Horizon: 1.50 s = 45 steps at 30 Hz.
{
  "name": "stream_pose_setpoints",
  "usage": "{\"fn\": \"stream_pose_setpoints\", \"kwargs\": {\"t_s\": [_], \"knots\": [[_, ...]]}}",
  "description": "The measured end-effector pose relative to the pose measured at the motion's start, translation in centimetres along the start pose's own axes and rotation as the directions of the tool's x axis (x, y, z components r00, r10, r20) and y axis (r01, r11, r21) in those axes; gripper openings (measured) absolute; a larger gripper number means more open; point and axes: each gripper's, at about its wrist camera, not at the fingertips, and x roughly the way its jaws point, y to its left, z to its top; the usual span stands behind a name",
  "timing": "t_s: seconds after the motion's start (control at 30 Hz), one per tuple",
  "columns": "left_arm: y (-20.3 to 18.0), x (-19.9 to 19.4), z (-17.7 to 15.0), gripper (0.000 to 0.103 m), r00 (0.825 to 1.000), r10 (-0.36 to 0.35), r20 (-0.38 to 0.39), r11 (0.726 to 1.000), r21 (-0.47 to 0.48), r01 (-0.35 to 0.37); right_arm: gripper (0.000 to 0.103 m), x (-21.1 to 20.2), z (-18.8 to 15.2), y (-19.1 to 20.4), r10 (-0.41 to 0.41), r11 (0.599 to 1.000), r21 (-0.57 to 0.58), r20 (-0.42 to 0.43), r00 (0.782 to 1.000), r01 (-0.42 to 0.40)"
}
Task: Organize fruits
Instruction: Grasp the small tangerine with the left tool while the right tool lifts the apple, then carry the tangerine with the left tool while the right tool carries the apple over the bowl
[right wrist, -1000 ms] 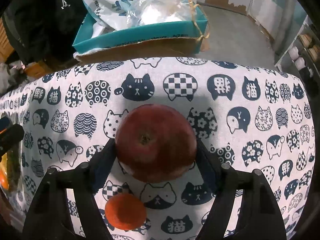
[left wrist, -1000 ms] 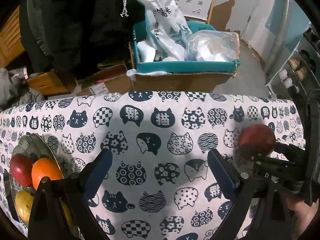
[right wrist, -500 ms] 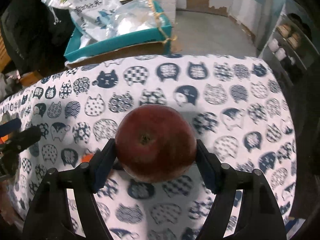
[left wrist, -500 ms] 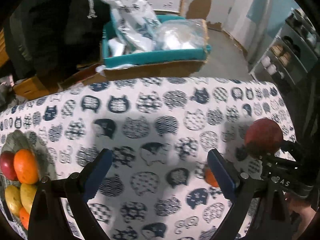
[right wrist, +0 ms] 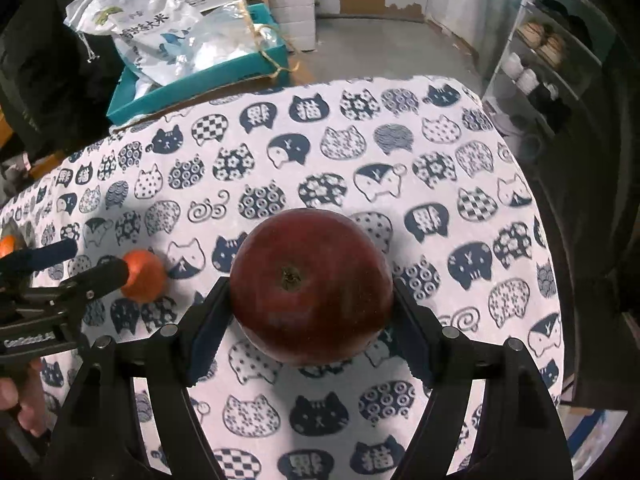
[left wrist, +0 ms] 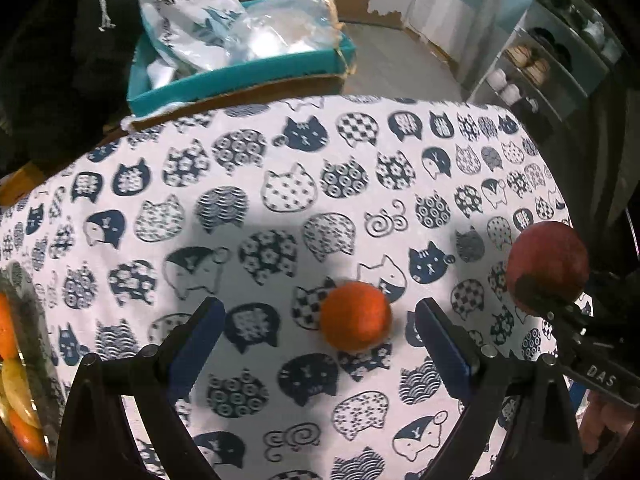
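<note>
Home storage room | table under cat-print tablecloth [left wrist: 280, 184] | teal box [right wrist: 192, 84] stuffed with plastic bags | shelf rack [right wrist: 548, 64] of crockery | bare concrete floor [right wrist: 384, 52]

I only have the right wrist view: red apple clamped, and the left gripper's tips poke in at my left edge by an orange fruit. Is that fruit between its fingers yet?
Observer: Not gripped. In the left wrist view the left gripper is open, and the orange fruit lies on the cat-print tablecloth between its fingers, nearer the right-hand one.
Operator: Where do the sorted fruits sit? I barely see anything at my far left.
Observer: A bowl at the left edge of the left wrist view holds orange and yellow fruit.
Operator: Is my apple off the cloth?
Observer: Yes; from the left view the red apple sits in the right gripper, raised above the tablecloth near its right-hand edge.
</note>
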Motion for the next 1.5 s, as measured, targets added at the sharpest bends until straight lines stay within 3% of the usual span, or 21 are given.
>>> {"fn": "stream_pose_setpoints", "kwargs": {"t_s": [0.23,0.3,0.57,0.77,1.1,1.5], "knots": [[-1.6,1.4,-0.5,0.096,1.0,0.006,-0.016,0.999,0.035,-0.006,0.076,-0.1,-1.0,-0.7,0.012,1.0,0.019,-0.004,1.0,-0.012],[-1.9,1.8,-0.6,0.091,1.0,0.011,-0.02,0.999,0.045,-0.01,0.076,-0.1,-1.1,-0.9,0.015,0.999,0.029,-0.004,1.0,-0.014],[-2.2,3.0,-1.0,0.046,0.998,0.001,-0.056,0.998,0.058,0.002,0.076,0.1,-1.0,-0.8,0.015,0.999,0.029,-0.006,1.0,-0.014],[-2.2,1.8,-1.2,0.045,1.0,0.005,-0.025,0.998,0.063,-0.003,0.076,-0.4,-0.7,0.0,-0.005,1.0,-0.007,0.01,1.0,0.006],[-1.0,-4.1,-1.1,0.045,0.996,0.017,0.089,0.999,0.044,-0.021,0.076,-4.1,0.0,1.1,-0.008,0.999,-0.031,0.084,0.996,0.011],[-0.6,-11.7,-1.5,0.044,0.972,0.037,0.23,0.998,0.045,-0.049,0.076,-9.3,1.0,4.0,0.024,0.996,-0.086,0.181,0.983,-0.008]]}}
